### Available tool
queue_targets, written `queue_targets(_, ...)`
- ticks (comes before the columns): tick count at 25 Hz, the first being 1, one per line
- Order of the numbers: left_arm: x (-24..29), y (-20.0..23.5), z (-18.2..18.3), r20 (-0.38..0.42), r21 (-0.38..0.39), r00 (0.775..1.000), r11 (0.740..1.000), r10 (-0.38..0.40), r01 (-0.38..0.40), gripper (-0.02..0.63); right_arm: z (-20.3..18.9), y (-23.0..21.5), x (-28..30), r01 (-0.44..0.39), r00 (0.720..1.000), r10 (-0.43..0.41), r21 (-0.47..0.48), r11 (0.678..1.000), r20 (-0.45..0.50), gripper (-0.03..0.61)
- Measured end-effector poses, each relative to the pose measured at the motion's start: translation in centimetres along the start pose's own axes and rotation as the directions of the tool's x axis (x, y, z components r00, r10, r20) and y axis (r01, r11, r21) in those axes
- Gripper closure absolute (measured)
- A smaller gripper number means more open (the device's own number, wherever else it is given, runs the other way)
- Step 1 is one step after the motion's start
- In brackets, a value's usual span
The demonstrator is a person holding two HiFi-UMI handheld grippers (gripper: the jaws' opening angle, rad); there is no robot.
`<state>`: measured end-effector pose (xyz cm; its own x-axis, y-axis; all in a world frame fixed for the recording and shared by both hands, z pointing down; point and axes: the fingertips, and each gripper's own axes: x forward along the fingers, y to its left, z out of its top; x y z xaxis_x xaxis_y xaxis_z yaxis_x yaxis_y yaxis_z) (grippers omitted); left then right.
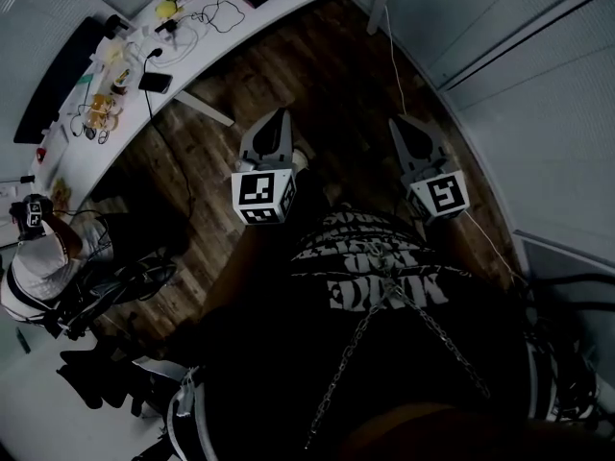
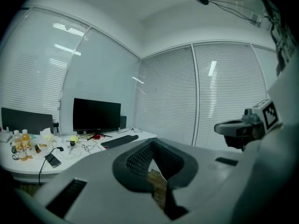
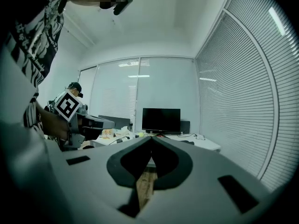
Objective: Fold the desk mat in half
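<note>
I hold both grippers in front of my chest, above the wooden floor (image 1: pixel 317 75) and away from the desk. My left gripper (image 1: pixel 282 115) is shut with nothing in it; its jaws meet at a point in the left gripper view (image 2: pixel 152 142). My right gripper (image 1: pixel 397 121) is also shut and empty, jaws touching (image 3: pixel 151 139). A long dark flat thing (image 2: pixel 120 141) lies on the white desk (image 1: pixel 192 60) near a black monitor (image 2: pixel 96 115); I cannot tell if it is the desk mat. Each gripper shows in the other's view: the right gripper (image 2: pixel 243 127) and the left gripper (image 3: pixel 88 122).
The curved desk carries cables, a phone (image 1: pixel 155 83), bottles (image 2: pixel 21 141) and snacks. Another person in a cap (image 1: pixel 34 267) sits at the left beside a black chair (image 1: pixel 115 286). Blinds and glass walls (image 1: pixel 538 84) close in the right side.
</note>
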<state>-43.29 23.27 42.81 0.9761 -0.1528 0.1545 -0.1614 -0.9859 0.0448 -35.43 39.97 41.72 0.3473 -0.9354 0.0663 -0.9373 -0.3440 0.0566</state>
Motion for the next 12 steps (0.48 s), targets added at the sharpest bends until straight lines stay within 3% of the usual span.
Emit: queue_targets(12,9.4,3.8,2.6,0.012,-0.012,0.994,0.994,-0.112,0.112,0.606,0.9,-4.9,7.0,0.101,0.994,-0.101,-0.003,0.995,-0.033,0.578)
